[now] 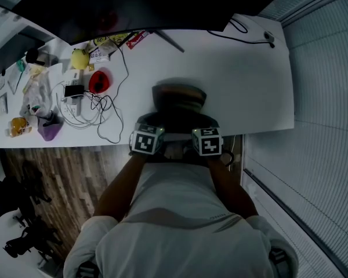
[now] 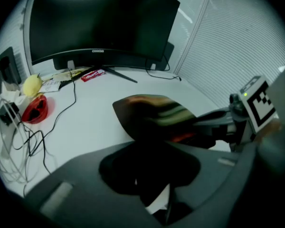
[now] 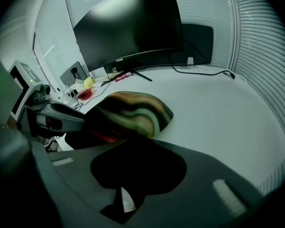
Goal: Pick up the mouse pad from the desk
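Note:
The mouse pad [image 1: 178, 100], dark with wavy green, orange and cream stripes, lies at the near edge of the white desk [image 1: 249, 86]. Its near edge is lifted and curls up off the desk. My left gripper [image 1: 155, 123] is shut on the pad's near left edge, and my right gripper [image 1: 200, 123] on its near right edge. In the left gripper view the mouse pad [image 2: 156, 113] runs down into the jaws of the left gripper [image 2: 149, 148], and the right gripper [image 2: 218, 127] clamps its side. In the right gripper view the mouse pad [image 3: 133, 109] enters the right gripper [image 3: 137, 161].
A large dark monitor [image 1: 139, 4] stands along the desk's back. The left part holds clutter: a yellow object [image 1: 79, 58], a red object [image 1: 99, 81], a phone [image 1: 73, 90] and tangled cables [image 1: 101, 106]. A black cable [image 1: 249, 33] lies back right. Slatted blinds [image 1: 325, 97] run along the right.

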`<state>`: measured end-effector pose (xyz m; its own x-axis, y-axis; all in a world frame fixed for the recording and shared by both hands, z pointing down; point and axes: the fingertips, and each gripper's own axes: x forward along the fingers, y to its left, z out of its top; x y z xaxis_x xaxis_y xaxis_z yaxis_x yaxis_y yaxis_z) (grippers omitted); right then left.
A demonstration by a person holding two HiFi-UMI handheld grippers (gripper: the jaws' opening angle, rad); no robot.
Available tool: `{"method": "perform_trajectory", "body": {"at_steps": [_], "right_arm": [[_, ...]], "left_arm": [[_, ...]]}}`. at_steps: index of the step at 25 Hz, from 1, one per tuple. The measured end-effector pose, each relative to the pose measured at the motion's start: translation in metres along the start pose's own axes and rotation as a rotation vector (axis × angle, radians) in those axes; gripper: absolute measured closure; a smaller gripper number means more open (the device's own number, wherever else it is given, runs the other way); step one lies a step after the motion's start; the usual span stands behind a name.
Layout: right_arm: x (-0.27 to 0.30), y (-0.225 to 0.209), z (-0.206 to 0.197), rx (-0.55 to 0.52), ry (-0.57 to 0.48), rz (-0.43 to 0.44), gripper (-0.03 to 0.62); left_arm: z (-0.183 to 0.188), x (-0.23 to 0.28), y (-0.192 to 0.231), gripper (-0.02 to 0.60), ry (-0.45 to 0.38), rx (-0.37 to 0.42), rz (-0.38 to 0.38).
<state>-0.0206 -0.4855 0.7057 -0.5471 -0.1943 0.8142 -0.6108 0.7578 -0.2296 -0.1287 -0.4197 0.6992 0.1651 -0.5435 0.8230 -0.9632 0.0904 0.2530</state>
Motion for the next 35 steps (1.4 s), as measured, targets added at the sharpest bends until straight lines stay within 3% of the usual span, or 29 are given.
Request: {"method": "perform_trajectory", "body": {"at_steps": [10, 16, 26, 31, 35], "right_arm": [[-0.075, 0.020, 0.069, -0.037, -0.240, 0.016, 0.533], [-0.135, 0.041, 0.125, -0.060, -0.426, 0.050, 0.528], [-0.241, 0.068, 0.189, -0.132, -0.705, 0.074, 0.530], [-0.280, 0.077, 0.214, -0.186, -0.809, 0.083, 0.525], [-0.302, 0.085, 0.222, -0.216, -0.860, 0.098, 0.523]], "left_arm": [[0.059, -0.077, -0.017, 0.485, -0.248, 0.027, -0.038], [0.111, -0.146, -0.027, 0.491, -0.464, 0.073, -0.023], [0.176, -0.250, -0.062, 0.496, -0.729, 0.147, -0.029], [0.195, -0.290, -0.074, 0.497, -0.843, 0.190, -0.024], [0.203, -0.309, -0.081, 0.500, -0.889, 0.212, -0.019]]}}
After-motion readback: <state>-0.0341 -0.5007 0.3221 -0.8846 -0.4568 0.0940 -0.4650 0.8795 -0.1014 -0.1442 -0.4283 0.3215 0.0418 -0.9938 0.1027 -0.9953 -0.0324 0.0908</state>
